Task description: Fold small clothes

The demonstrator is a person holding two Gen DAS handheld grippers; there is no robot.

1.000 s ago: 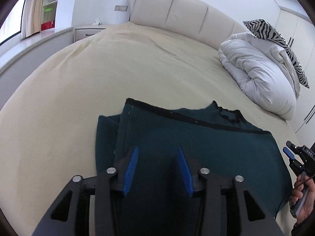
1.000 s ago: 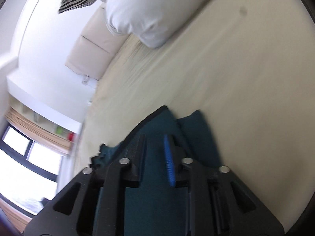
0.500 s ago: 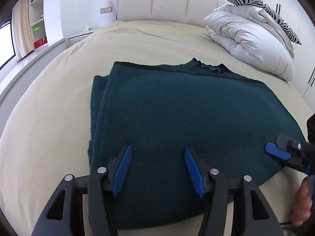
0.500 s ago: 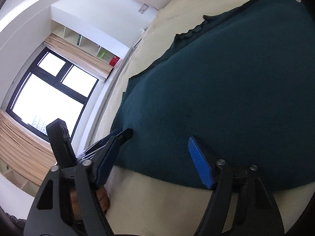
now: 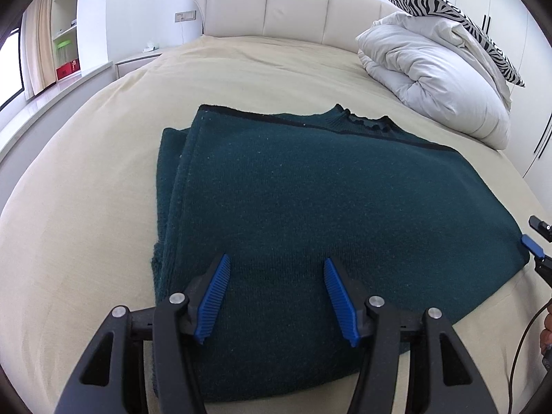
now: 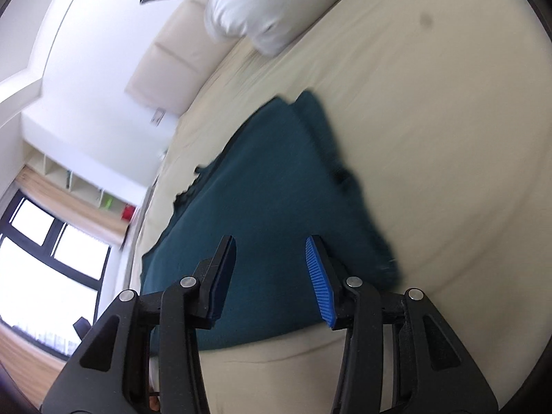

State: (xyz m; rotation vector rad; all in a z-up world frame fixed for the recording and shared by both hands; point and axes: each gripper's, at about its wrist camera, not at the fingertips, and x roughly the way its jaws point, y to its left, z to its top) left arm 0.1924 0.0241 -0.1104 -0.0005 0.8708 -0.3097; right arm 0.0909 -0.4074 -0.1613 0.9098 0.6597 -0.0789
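Dark green sweater lies folded flat on the cream bed, collar w/ its black trim on the far side from both tongs, toward the headboard.

Left gripper hangs over the sweater's near edge, pointing down at it. Its 2 blue pads stand well apart, jaws wide, nothing pinched btwn them, only knit showing thru the gap. They've just been opening. Can't tell if the tips brush the fabric or sit just above it. To the left of these tongs a 2nd layer of the sweater peeks out along the folded side.

Right gripper sits at the sweater's other end; in the left wrist view only its blue tip shows at the far right, just beside the sweater's near right corner. From its own camera, the picture is rolled sideways and a bit blurred. Its 2 pads are parted about halfway w/ the green knit seen btwn them, not clamped; the jaws have just eased inward a little. Bare sheet lies right under its frame.

Beyond both tongs, up at the headboard end: a white duvet bundled up w/ a zebra-print pillow on top. Off past the left tongs, a window and shelves.
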